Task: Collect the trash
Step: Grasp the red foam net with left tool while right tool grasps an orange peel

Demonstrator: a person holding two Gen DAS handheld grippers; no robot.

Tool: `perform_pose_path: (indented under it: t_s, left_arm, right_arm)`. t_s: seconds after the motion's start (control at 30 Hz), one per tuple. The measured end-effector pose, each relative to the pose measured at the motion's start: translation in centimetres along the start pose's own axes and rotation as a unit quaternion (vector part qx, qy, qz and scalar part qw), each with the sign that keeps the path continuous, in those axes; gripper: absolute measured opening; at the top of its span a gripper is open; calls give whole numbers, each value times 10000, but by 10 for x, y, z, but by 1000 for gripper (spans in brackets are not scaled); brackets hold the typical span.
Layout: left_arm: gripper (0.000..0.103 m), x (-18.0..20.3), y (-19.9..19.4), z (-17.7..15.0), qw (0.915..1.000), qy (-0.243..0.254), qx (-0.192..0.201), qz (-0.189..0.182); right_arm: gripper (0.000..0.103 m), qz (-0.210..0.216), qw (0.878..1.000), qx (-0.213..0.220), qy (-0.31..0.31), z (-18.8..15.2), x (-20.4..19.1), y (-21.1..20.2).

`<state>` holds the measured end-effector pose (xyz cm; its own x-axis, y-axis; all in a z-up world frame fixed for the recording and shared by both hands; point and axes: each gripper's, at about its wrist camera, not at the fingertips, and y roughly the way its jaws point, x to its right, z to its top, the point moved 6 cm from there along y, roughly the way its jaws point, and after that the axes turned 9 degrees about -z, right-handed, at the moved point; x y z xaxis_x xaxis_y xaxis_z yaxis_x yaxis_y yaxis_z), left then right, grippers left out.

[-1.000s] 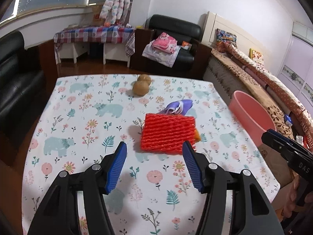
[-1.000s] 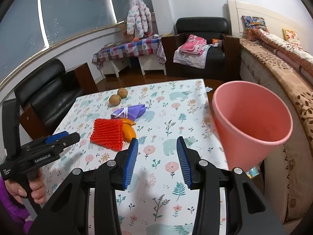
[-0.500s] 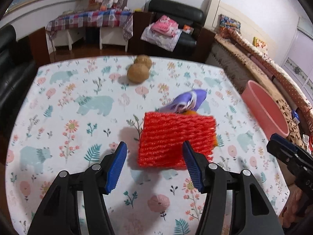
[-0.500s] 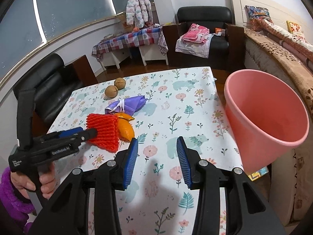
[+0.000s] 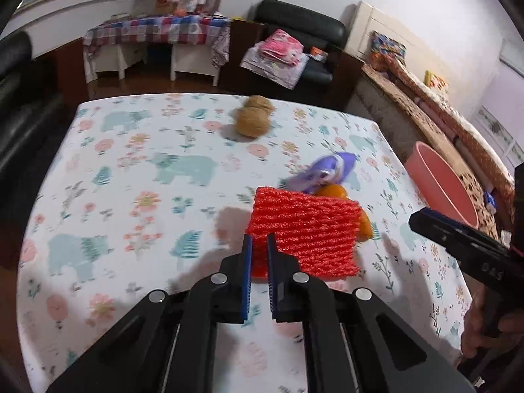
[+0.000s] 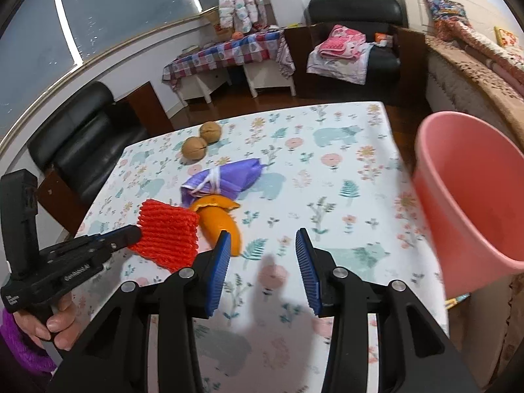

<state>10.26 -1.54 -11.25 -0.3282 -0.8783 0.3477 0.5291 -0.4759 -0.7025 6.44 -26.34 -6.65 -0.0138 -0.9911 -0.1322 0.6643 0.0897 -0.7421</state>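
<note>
While our left gripper, jaws just closed, pinches the near corner of the red net, our right gripper hangs half open over the floral tablecloth. Right of it stands the pink bin; black armchairs lie beyond.

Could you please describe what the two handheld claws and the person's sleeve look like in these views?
Both tools are matte black plastic, pistol-shaped. The left claw and right claw each have two angled black fingers with round silver rivets and ridged blue pads. Small pale lettering runs along the left tool's body, too blurred to read. A fuzzy purple sleeve shows at the left hand.
</note>
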Motion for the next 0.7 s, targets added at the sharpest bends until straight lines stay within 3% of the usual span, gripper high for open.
perform_pose_path:
  t_s: [0.27,0.57,0.6,0.63,0.7]
  left_arm:
    - [6,-26,-29,1,9992,-263,279,138]
    - [6,-25,-42,1,9988,-305,377,34]
    - [6,-24,-44,2,9988,-307,391,20]
    - [6,-23,-45,2,9987,-306,404,14]
    - [6,-21,-49,4,9986,-291,439,5]
  right_arm:
    - [42,257,9986,-271,-372,0,-31,21]
    - [41,75,9959,-531,-730,0,-44,43]
    - [38,101,9958,-550,-724,-1,-44,43]
    - [27,117,9956,-577,-735,-2,-44,44]
    - [21,95,9953,-597,-759,-4,-43,44]
